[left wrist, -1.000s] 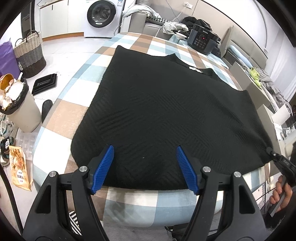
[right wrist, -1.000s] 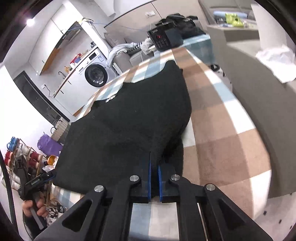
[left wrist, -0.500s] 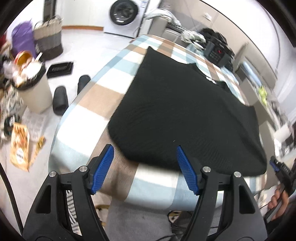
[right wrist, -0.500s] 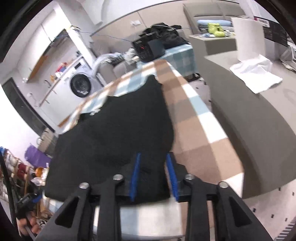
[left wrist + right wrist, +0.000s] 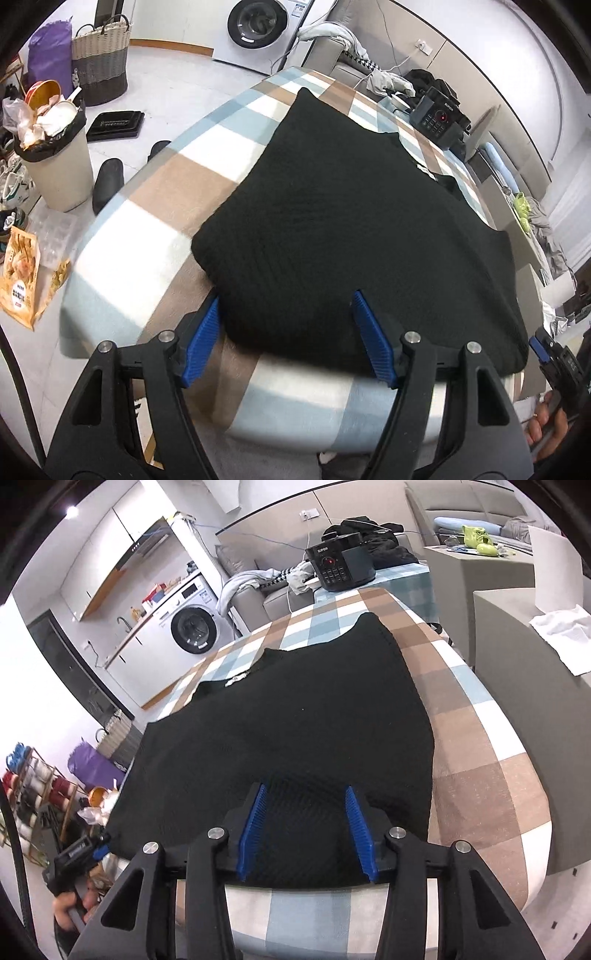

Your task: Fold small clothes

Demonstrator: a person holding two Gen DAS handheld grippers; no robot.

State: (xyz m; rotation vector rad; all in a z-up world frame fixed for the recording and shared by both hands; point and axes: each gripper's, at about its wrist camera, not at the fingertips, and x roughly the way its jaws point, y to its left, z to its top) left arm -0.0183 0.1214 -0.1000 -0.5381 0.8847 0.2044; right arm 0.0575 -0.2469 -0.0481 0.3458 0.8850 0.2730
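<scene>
With the right gripper, jaws just opened, and the left gripper, both wide over the black sweater's lower-frame hem, pinch, probably, both corners evenly.

You can read "SUPOR" in white letters above the red-lit control panel of the black cooker at the far end of the desk. The orange snack bag on the floor carries print, probably Chinese, too small to read.
</scene>
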